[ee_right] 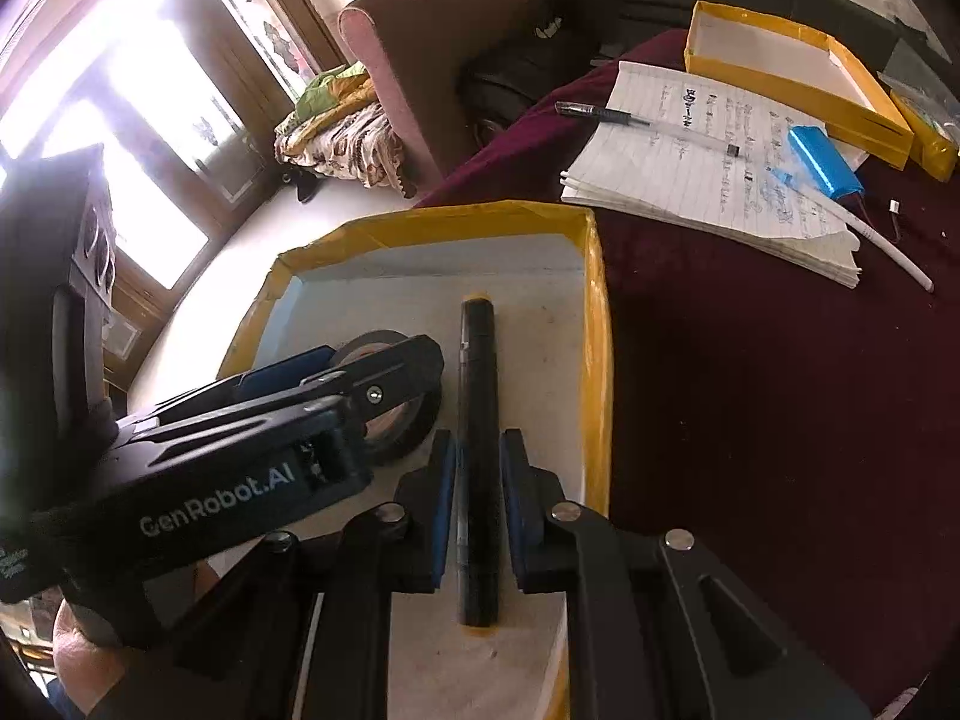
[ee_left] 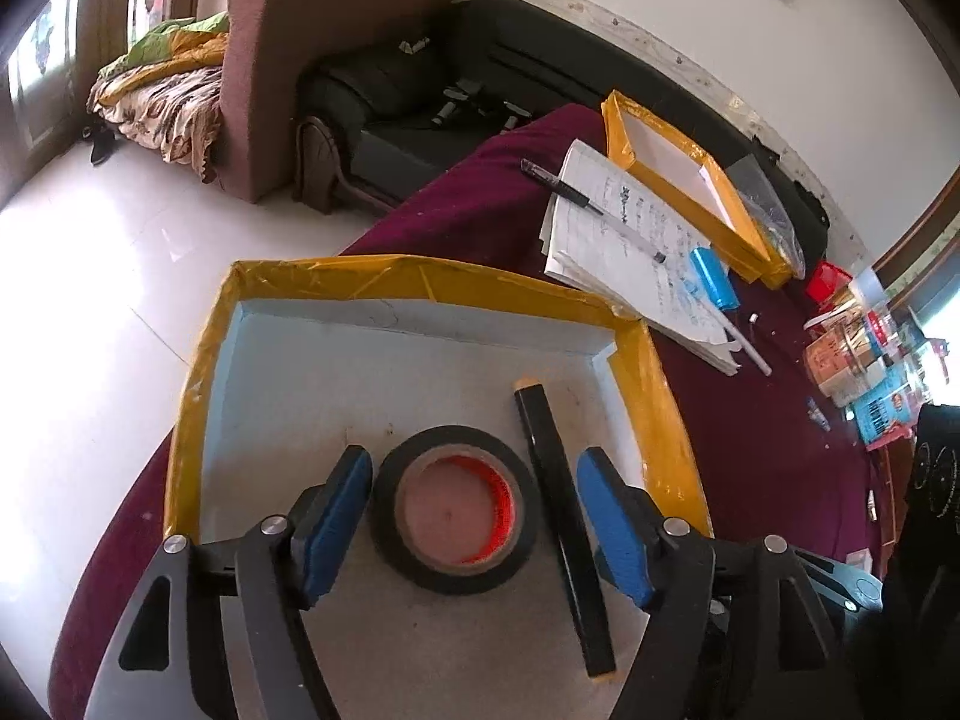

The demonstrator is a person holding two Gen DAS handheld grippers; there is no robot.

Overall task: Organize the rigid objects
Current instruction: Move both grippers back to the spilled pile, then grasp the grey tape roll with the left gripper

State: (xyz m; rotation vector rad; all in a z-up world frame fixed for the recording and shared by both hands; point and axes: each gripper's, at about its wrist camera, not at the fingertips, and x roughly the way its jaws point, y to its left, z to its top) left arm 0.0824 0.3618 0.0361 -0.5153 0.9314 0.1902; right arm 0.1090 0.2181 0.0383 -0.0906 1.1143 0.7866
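A yellow-taped tray (ee_left: 420,279) with a pale floor sits on the maroon cloth. In it lie a black tape roll (ee_left: 454,509) and a long black marker (ee_left: 561,531). My left gripper (ee_left: 474,483) is open, its blue pads on either side of the roll and the marker, touching neither. In the right wrist view my right gripper (ee_right: 478,480) straddles the marker (ee_right: 478,420) lying on the tray (ee_right: 594,324) floor; its pads stand slightly off the marker, so it is open. The left gripper's body (ee_right: 240,450) covers part of the roll (ee_right: 396,420).
On the cloth beyond the tray lie a notebook (ee_left: 636,258) with a pen (ee_left: 576,195), a blue battery pack (ee_left: 714,276), a white stick (ee_left: 744,342) and a second yellow tray (ee_left: 678,186). Boxes and books (ee_left: 858,360) crowd the right. Sofas stand behind.
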